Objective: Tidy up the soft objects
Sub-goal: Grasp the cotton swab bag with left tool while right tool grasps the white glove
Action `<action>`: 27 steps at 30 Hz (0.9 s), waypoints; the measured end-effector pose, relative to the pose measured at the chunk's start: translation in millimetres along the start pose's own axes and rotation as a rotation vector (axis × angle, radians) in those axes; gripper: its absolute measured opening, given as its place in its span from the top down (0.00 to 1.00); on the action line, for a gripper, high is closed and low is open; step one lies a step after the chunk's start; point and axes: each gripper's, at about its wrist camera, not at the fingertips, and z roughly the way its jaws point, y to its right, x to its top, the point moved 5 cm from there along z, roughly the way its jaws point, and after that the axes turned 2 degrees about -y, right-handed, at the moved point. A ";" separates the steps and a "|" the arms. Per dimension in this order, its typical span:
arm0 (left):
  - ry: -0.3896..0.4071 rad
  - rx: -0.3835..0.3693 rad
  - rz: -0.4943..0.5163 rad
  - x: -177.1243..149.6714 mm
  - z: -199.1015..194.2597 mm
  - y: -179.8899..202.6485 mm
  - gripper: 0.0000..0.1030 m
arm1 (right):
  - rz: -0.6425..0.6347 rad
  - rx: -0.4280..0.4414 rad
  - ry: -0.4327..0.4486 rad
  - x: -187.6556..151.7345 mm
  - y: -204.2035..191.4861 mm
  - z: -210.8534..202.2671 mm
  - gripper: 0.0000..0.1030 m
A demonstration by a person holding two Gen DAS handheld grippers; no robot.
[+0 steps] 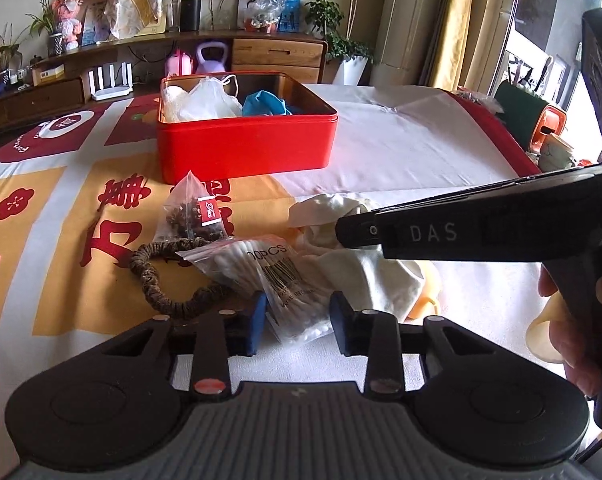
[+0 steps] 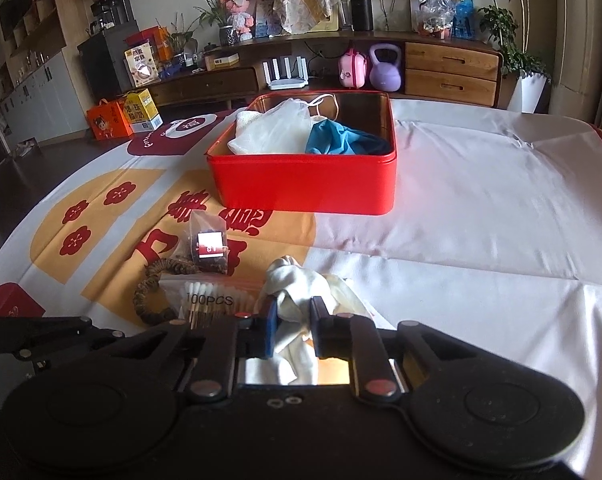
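A red tin box [image 1: 245, 152] [image 2: 301, 184] stands on the table and holds white cloths [image 1: 205, 100] and a blue cloth [image 1: 267, 105]. In front of it lie a tea bag pouch [image 1: 193, 212], a brown scrunchie [image 1: 169, 276], a clear bag of cotton swabs [image 1: 277, 276] [image 2: 209, 300] and a crumpled white cloth [image 1: 365, 276] [image 2: 297, 280]. My left gripper [image 1: 299, 324] is open, its fingers on either side of the swab bag's near end. My right gripper [image 2: 295, 328] has its fingers closed in on the white cloth. It also shows in the left wrist view [image 1: 481, 232], over the cloth.
The table wears a white, red and yellow cloth [image 2: 481, 220]. A red flat object [image 2: 9, 304] lies at the near left. A wooden sideboard [image 2: 449, 68] with boxes, plants and a kettlebell stands behind the table.
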 end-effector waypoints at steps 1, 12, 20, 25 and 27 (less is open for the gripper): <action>0.001 0.000 -0.004 0.0 -0.6 -0.6 0.69 | 0.003 0.001 0.004 0.1 -0.1 -1.9 0.86; 0.037 0.004 -0.049 4.6 -16.6 -8.6 0.73 | 0.037 0.017 0.067 2.4 -0.4 -34.8 0.91; 0.039 -0.007 -0.070 3.5 -28.6 -11.6 0.74 | 0.017 -0.007 0.078 2.1 0.6 -48.5 0.91; 0.058 -0.006 -0.074 3.0 -40.1 -14.8 0.74 | 0.015 -0.005 0.066 3.2 1.2 -44.6 0.87; 0.056 -0.005 -0.079 1.8 -40.5 -17.2 0.74 | 0.009 -0.009 0.053 4.2 0.2 -38.8 0.74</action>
